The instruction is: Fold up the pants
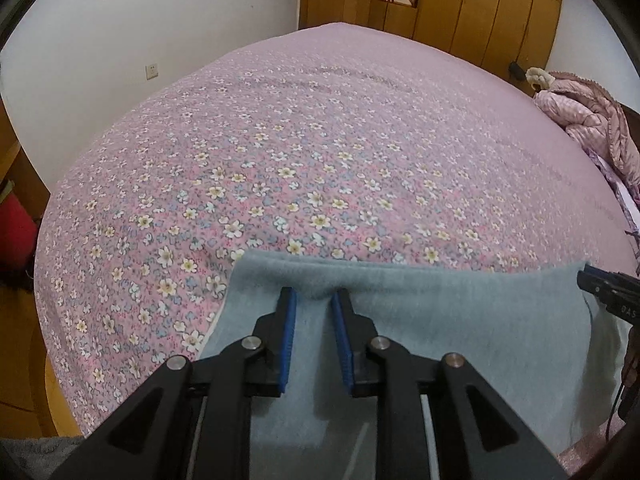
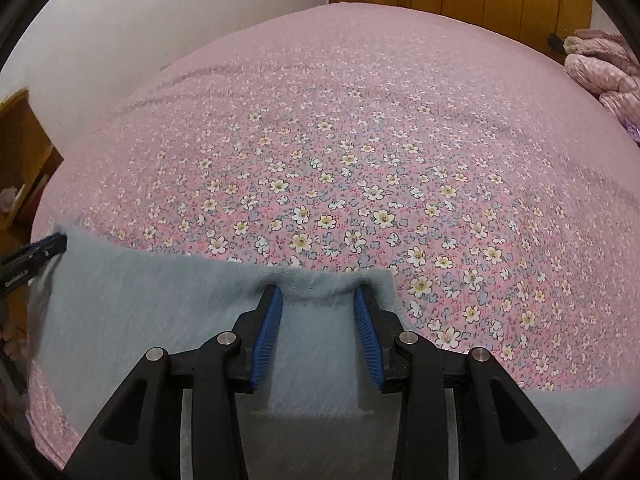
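Left wrist: left hand-held gripper point(image 1: 313, 295), narrowly parted, seemingly pinches pants point(image 1: 440, 320) edge.

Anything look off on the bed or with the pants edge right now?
Nothing stands out. The blue-grey pants edge runs fairly straight between left gripper and right gripper; the floral bedspread shows only slight creases.
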A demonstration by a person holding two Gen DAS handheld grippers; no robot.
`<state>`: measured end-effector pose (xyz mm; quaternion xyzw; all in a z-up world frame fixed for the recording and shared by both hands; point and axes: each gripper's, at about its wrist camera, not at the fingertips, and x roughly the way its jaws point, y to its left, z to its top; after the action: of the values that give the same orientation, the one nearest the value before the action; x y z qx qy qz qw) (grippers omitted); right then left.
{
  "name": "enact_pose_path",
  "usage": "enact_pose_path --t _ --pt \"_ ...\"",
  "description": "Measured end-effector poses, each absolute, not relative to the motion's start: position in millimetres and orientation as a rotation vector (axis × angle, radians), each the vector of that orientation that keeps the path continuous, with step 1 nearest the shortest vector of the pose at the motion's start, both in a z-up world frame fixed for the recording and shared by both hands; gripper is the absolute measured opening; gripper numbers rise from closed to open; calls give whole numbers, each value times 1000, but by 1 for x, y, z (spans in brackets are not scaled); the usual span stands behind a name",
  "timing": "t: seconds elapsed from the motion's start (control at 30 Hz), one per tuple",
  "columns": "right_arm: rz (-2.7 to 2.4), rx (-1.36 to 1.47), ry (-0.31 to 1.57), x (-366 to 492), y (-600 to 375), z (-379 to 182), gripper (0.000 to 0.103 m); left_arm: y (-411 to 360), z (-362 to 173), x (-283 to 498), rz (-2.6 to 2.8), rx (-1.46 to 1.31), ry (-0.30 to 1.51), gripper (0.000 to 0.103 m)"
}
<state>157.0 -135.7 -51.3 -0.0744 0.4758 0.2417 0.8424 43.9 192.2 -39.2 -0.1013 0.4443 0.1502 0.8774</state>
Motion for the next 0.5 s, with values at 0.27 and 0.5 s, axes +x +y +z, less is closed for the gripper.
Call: enact_pose_path --t 0.27,0.5 --pt "484 -154 936 119 -164 -22 38 185 -32 32 362 -269 962 27" --pt "428 -106 923 85 -217 -11 39 174 -17 0 382 -308 979 41"
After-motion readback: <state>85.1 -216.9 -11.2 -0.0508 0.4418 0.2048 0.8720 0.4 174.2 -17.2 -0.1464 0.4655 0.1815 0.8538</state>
